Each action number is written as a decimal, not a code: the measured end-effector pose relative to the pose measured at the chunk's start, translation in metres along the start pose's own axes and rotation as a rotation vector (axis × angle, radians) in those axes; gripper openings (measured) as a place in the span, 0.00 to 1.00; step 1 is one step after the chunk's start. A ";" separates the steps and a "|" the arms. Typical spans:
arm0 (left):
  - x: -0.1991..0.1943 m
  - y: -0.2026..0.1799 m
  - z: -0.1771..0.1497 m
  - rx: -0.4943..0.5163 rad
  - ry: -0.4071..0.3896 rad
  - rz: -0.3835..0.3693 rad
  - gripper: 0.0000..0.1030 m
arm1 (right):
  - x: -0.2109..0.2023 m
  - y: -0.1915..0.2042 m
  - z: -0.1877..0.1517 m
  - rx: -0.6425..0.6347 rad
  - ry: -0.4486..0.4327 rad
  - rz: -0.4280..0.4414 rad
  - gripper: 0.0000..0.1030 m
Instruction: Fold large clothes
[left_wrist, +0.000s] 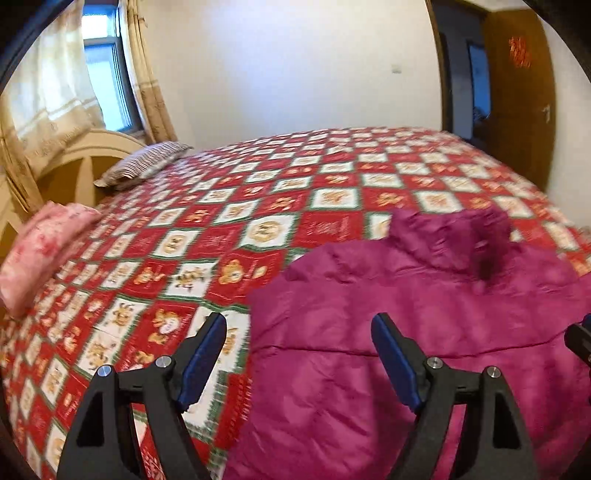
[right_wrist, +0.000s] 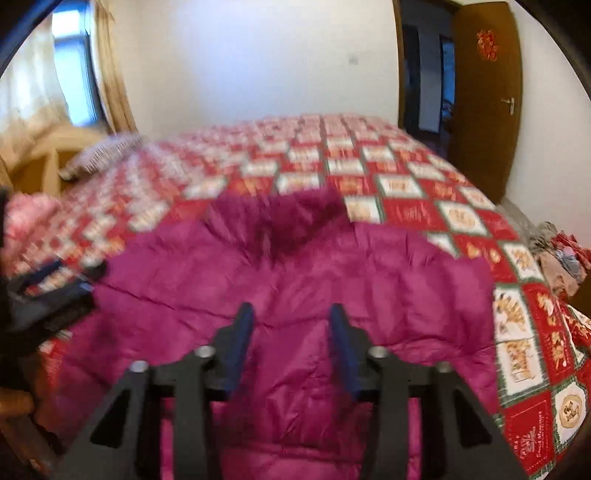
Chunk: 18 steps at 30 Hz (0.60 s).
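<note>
One magenta jacket (right_wrist: 295, 280) on bed (left_wrist: 258, 206), seemingly unheld

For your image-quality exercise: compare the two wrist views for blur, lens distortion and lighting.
Left wrist view: fairly sharp, bedspread bulging from fisheye, window bright. Right wrist view: smeared towards the left, magenta jacket soft, door sharper.

black tool (left_wrist: 299, 354), blue pads (left_wrist: 201, 356), silver screws
</note>
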<state>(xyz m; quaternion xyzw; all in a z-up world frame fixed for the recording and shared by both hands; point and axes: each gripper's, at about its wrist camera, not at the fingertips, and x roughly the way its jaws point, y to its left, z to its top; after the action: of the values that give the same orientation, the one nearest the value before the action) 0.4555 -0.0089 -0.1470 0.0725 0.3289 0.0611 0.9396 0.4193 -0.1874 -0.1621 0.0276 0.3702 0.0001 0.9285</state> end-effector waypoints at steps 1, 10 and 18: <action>0.005 0.001 -0.003 0.001 0.007 0.021 0.79 | 0.011 -0.003 -0.003 0.009 0.021 -0.013 0.38; 0.061 0.002 -0.032 -0.024 0.151 0.043 0.82 | 0.035 -0.029 -0.028 0.057 0.064 0.032 0.36; 0.059 -0.009 -0.033 0.011 0.129 0.129 0.91 | 0.036 -0.029 -0.025 0.065 0.085 0.048 0.37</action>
<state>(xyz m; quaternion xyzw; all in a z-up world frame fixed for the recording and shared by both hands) 0.4812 -0.0047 -0.2094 0.0945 0.3836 0.1241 0.9102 0.4276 -0.2145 -0.2068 0.0663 0.4081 0.0114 0.9104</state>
